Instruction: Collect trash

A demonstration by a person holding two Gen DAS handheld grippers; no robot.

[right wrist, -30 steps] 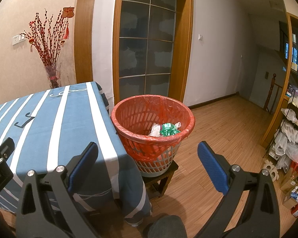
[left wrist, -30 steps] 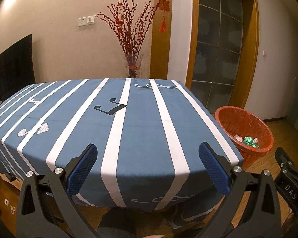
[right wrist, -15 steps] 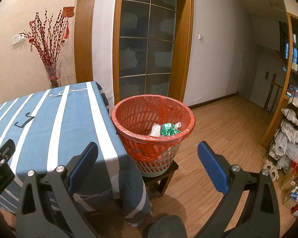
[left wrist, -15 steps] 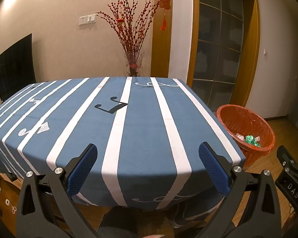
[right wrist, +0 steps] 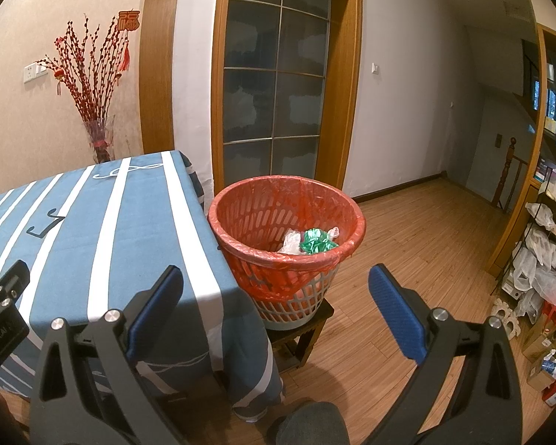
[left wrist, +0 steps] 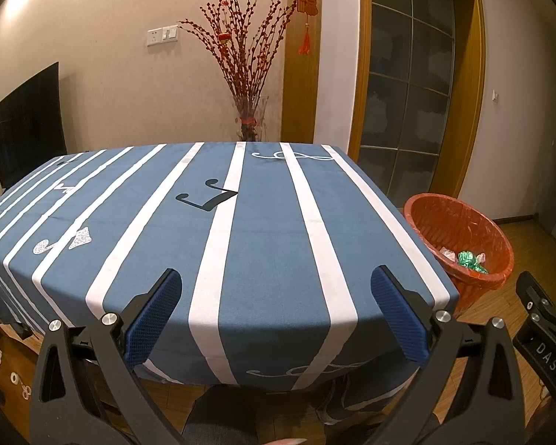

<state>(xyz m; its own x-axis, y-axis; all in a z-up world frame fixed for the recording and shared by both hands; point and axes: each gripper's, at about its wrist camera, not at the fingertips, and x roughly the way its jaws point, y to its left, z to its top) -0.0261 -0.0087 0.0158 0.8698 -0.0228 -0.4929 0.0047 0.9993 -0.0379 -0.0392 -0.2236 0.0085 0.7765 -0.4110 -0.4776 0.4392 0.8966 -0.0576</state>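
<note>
A basket lined with a red bag (right wrist: 241, 215) stands on a low stool right of the table and shows in the left wrist view (left wrist: 441, 211) too. Inside lie a crumpled green wrapper (right wrist: 317, 241) and white plastic scraps (right wrist: 291, 241); the green wrapper also shows in the left wrist view (left wrist: 470, 261). My left gripper (left wrist: 276, 309) is open and empty above the near edge of the blue striped tablecloth (left wrist: 263, 222). My right gripper (right wrist: 276, 307) is open and empty, short of the basket, over the table's right corner.
A vase of red branches (left wrist: 250, 118) stands behind the table's far edge. A dark screen (left wrist: 26, 122) is at the left wall. A glass door (right wrist: 274, 92) is behind the basket. Shelves with bags and boxes (right wrist: 541, 259) line the right wall. Wooden floor (right wrist: 419, 244) lies beyond the basket.
The left wrist view has tilted slightly, so the table and basket sit a little lower in it. The right gripper has barely moved. Both grippers stay open and empty.
</note>
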